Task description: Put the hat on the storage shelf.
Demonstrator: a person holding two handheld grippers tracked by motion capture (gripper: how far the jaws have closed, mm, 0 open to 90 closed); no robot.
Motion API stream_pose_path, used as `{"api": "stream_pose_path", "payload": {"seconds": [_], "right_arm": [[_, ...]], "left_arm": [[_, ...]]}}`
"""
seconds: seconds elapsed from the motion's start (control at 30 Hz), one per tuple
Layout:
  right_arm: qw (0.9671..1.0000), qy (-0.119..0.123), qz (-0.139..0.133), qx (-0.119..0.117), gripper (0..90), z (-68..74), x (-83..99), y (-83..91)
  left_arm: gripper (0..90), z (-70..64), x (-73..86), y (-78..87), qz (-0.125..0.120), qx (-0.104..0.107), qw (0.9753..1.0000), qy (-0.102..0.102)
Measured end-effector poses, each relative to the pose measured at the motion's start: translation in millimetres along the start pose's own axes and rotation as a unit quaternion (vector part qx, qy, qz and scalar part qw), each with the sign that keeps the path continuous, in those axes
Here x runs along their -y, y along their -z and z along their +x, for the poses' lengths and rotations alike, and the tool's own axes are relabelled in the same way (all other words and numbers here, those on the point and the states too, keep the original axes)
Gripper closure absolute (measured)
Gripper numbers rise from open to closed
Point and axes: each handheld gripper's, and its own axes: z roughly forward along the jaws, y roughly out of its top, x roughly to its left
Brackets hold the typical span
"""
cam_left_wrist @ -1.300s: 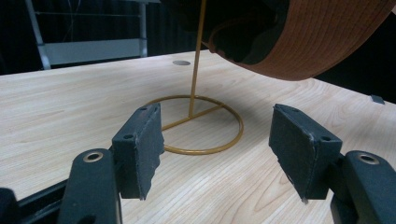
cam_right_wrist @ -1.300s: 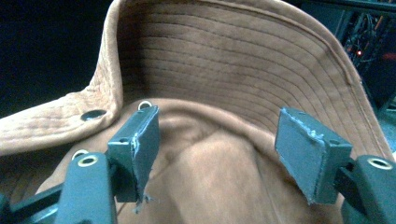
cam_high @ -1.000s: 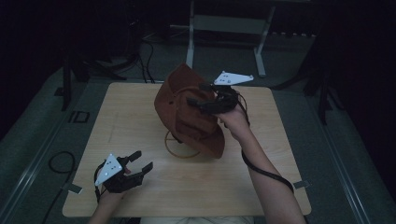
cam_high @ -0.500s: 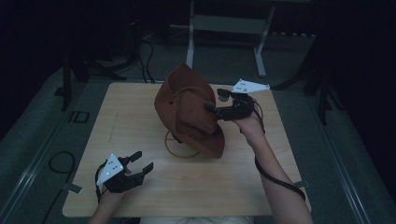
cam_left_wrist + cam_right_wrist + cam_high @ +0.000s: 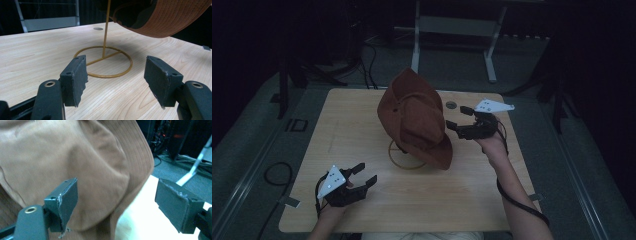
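Observation:
A brown brimmed hat [image 5: 417, 117] hangs tilted on a thin gold wire stand [image 5: 406, 155] at the middle of the wooden table [image 5: 362, 115]. In the left gripper view the stand's ring base [image 5: 105, 63] and upright rod are ahead, with the hat's brim [image 5: 170, 17] above. My right gripper [image 5: 456, 120] is open just right of the hat, jaws pointing at it; the hat's crown [image 5: 75, 162] is close before it. My left gripper [image 5: 365, 174] is open near the table's front left, nothing between its jaws.
A round grommet hole [image 5: 451, 105] sits in the table behind the hat. A metal frame leg [image 5: 415, 40] stands on the dark floor beyond the table. Cables [image 5: 272, 175] lie on the floor at left.
My right gripper has let go of the hat and drawn back to the right, now open beside it. The left gripper has barely moved.

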Motion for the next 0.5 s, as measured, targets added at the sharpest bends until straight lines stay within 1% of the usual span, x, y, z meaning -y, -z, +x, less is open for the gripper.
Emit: {"api": "stream_pose_path", "payload": {"seconds": [0.2, 0.33, 0.4, 0.47, 0.5], "right_arm": [[1.0000, -0.007, 0.002, 0.006, 18.4, -3.4, 20.1, 7.4], [0.9999, -0.013, 0.009, 0.006, 18.3, -5.8, 35.8, 11.6], [0.9998, -0.018, 0.008, 0.009, 18.3, -7.5, 43.3, 14.1], [0.9997, -0.022, 0.009, 0.008, 18.2, -9.3, 50.6, 16.6], [0.9996, -0.024, 0.013, 0.009, 18.3, -9.9, 54.4, 17.6]], "left_arm": [[35.4, 0.2, 1.1, -1.3, 0.004, 0.002, 1.0000, -0.002], [35.0, 0.3, 2.2, -2.8, 0.009, 0.000, 1.0000, -0.005], [33.0, 0.8, 2.7, -3.7, 0.011, 0.002, 0.9999, -0.004], [28.5, 1.4, 3.6, -5.4, 0.020, 0.003, 0.9998, -0.005], [27.8, 1.7, 4.4, -6.2, 0.024, 0.004, 0.9997, -0.004]]}}
